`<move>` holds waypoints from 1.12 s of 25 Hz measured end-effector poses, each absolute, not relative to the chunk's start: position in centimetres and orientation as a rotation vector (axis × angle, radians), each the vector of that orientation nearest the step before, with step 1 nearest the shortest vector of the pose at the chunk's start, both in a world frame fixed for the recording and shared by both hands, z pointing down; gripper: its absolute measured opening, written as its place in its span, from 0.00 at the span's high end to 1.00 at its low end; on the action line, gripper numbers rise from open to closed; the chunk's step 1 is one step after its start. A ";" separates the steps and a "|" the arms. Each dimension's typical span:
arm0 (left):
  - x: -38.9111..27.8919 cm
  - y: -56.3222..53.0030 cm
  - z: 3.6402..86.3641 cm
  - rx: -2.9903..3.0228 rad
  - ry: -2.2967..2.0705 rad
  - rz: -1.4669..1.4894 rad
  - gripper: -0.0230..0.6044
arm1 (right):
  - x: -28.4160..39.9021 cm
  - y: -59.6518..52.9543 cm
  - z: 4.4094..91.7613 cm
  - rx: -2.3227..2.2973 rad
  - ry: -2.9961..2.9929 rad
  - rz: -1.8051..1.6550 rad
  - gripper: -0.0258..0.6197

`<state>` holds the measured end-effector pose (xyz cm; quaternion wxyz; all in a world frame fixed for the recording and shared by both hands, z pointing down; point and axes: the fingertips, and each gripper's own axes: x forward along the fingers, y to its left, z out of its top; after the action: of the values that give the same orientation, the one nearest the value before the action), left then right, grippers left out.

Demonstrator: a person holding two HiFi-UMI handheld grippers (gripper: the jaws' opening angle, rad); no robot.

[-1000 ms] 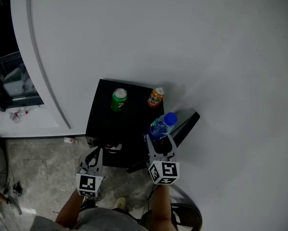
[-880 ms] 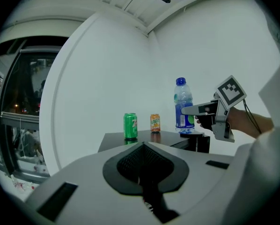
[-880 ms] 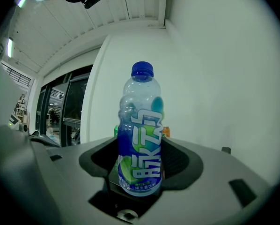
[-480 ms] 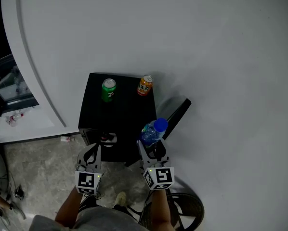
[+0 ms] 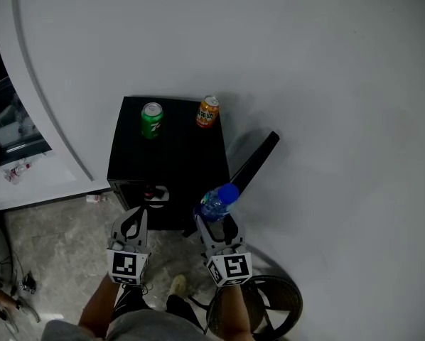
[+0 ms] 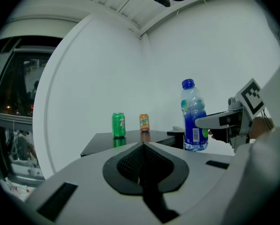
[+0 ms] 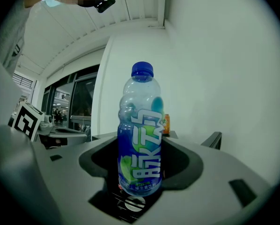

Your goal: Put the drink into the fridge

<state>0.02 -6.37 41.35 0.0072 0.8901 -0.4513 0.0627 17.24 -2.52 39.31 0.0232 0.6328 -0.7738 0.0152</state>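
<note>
A clear bottle with a blue cap and blue label (image 5: pixel 216 202) (image 7: pixel 141 135) (image 6: pixel 193 118) stands upright between the jaws of my right gripper (image 5: pixel 214 222) (image 7: pixel 140 182), which is shut on it. It hangs in front of the small black fridge (image 5: pixel 168 169), near its right front corner. The fridge door (image 5: pixel 251 165) stands ajar to the right. My left gripper (image 5: pixel 132 224) (image 6: pixel 143 172) is shut with nothing in it, in front of the fridge's left front. A green can (image 5: pixel 151 119) (image 6: pixel 118 124) and an orange can (image 5: pixel 207 111) (image 6: pixel 144 122) stand on the fridge top.
A white wall runs behind and to the right of the fridge. A round black stool or base (image 5: pixel 273 307) sits on the floor by my right arm. A glass cabinet (image 5: pixel 3 130) is at the far left. Small litter (image 5: pixel 92 198) lies on the grey floor.
My right gripper has drawn the bottle back off the fridge top and lower, toward me, in front of the fridge. My left gripper has shifted a little. The cans have not moved.
</note>
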 end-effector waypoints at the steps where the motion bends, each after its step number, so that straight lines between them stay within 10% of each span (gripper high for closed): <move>1: 0.1 -6.4 41.7 2.786 -1.412 0.205 0.96 | 17.1 -2.4 39.8 1.954 -2.398 0.050 0.51; 28: -1.6 -9.5 57.8 2.742 -1.529 0.249 0.96 | 13.1 -6.4 59.2 1.783 -2.503 0.062 0.51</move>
<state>-1.59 -9.49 57.81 -0.0037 0.8706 -0.4856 0.0789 13.13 -6.42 59.20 0.0339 0.5799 -0.8138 0.0202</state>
